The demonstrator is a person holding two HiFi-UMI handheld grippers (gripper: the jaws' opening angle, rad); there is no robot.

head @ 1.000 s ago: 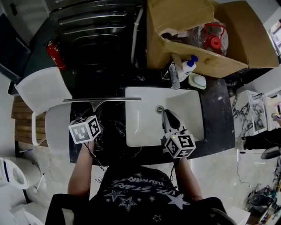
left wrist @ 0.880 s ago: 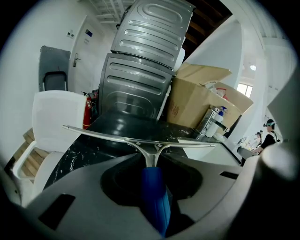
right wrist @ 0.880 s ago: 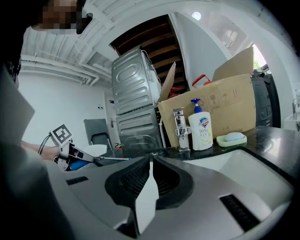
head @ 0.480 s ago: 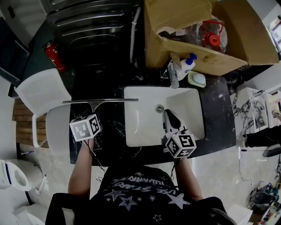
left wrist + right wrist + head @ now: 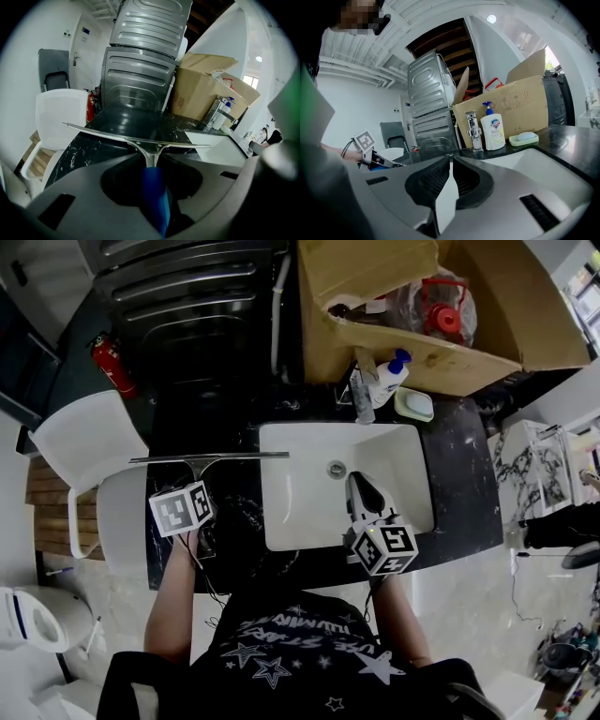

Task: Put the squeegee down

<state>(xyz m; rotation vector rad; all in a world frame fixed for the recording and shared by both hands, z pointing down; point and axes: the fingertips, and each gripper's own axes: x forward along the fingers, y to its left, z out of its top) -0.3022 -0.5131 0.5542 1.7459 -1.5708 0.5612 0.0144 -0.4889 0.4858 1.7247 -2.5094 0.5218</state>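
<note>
Dark bench (image 5: 459, 474), centre left: the left gripper (image 5: 152, 187) has its fingers pinching the squeegee (image 5: 208, 457) by the blue handle, and the blade seems to overhang the left edge. The right gripper (image 5: 361, 493) has its fingers pressed together. If released here, the squeegee may tip off.

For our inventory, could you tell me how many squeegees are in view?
1: the squeegee, gripped by the left gripper over the dark counter beside the sink. The cardboard box may hide more.

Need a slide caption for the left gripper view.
Left gripper shut on the squeegee by its blue handle, metal blade spanning the black marble counter beside the white sink.
</note>
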